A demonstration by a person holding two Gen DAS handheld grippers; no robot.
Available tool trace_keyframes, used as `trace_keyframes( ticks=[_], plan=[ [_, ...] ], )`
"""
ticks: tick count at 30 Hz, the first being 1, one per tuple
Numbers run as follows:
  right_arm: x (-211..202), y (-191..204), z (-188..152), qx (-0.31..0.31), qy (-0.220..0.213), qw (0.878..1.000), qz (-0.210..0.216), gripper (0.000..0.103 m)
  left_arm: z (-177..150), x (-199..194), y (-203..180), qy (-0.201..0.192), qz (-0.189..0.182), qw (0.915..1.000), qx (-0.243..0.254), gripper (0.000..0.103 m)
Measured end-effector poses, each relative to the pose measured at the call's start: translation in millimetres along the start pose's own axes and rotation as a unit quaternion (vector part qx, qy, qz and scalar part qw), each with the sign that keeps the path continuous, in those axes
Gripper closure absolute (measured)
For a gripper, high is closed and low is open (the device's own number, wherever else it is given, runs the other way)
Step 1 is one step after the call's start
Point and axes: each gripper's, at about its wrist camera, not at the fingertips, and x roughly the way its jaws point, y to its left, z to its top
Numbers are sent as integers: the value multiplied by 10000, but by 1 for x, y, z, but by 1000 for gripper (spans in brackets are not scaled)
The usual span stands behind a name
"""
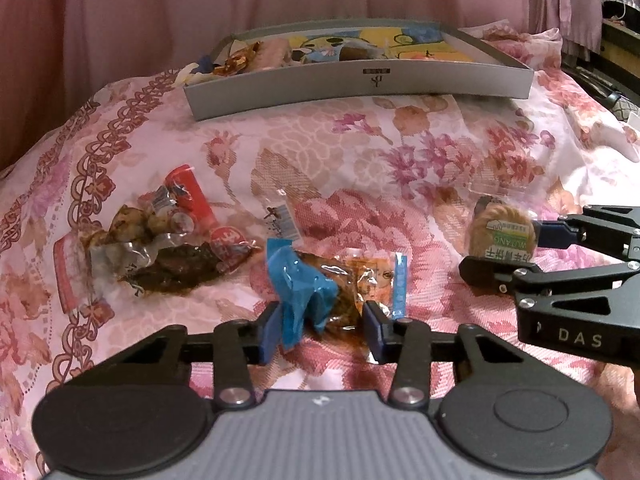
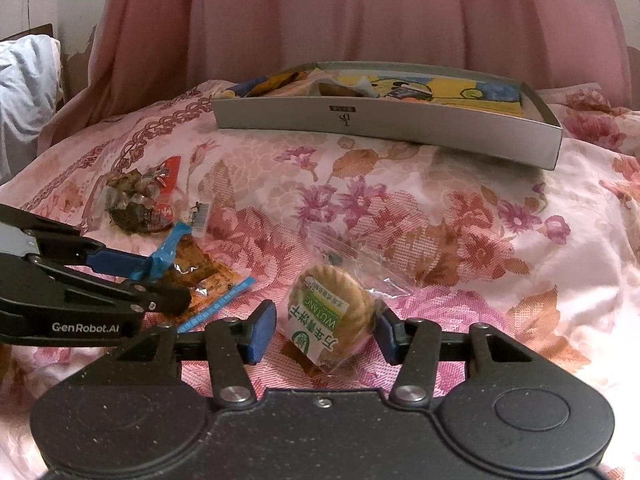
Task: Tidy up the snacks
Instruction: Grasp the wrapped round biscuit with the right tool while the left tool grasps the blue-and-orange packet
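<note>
My left claw [image 1: 322, 330] hangs low over the flowered bedspread [image 1: 360, 152], its blue pads spread on either side of the blue-ended snack packet [image 1: 340, 284]. The crumpled blue end of the packet lies against my left pad [image 1: 269, 334]; the right pad stands just beside the packet's orange middle. I cannot tell whether the pads are pressing yet; the jaws look parted around it rather than clamped.

My right claw [image 2: 322, 334] is also low, to the right of the left one, with the round biscuit in its clear wrapper [image 2: 330, 312] between the pads. The biscuit's edge touches my right pad [image 2: 387, 334], while the left pad stands clear of it, so this claw is released.

Farther left on the bedspread lies a pile of red-wrapped snacks [image 1: 160, 240]. At the far side sits the shallow grey box [image 1: 360, 80], already holding several packets.
</note>
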Motion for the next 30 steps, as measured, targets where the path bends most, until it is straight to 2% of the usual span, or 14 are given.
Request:
trace_keyframes(
  ticks=[15, 20, 30],
  plan=[
    [3, 5, -4, -135, -27, 9999, -3, 49, 0, 0, 5, -118, -72, 9998, -140, 59],
    [2, 6, -5, -198, -58, 9998, 4, 49, -1, -1, 4, -173, -27, 9998, -37, 63],
    [1, 8, -6, -311, -147, 9994, 28, 49, 0, -4, 5, -186, -20, 9998, -101, 66]
  ],
)
